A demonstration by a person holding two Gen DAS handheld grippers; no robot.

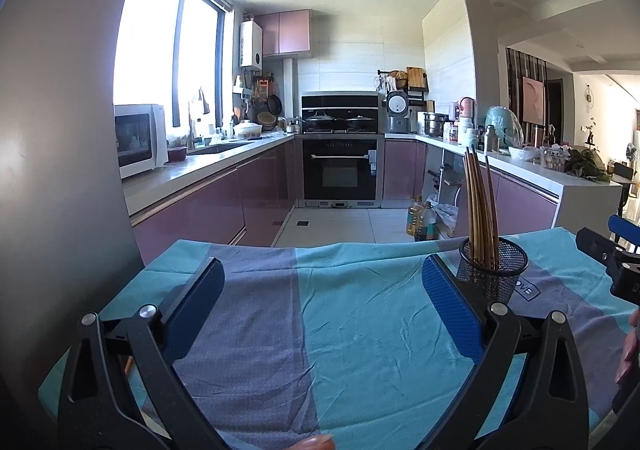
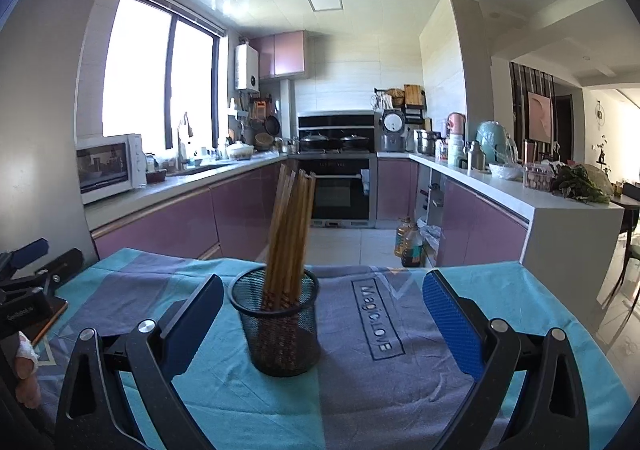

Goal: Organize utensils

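Note:
A black mesh cup (image 2: 280, 324) stands upright on the cloth-covered table (image 2: 420, 382) and holds several wooden chopsticks (image 2: 289, 228) that lean slightly right. My right gripper (image 2: 320, 324) is open and empty, with the cup between its fingers, nearer the left one. In the left wrist view the same cup (image 1: 493, 268) with its chopsticks (image 1: 479, 202) sits at the right, just beyond my right fingertip. My left gripper (image 1: 320, 304) is open and empty over bare cloth. The right gripper's body shows at the far right edge (image 1: 618, 262).
The table carries a teal and grey cloth (image 1: 360, 330). Beyond its far edge are the kitchen floor, an oven (image 2: 340, 190), purple cabinets (image 2: 168, 222) and oil bottles (image 2: 408, 242). A white counter (image 2: 560, 210) stands to the right.

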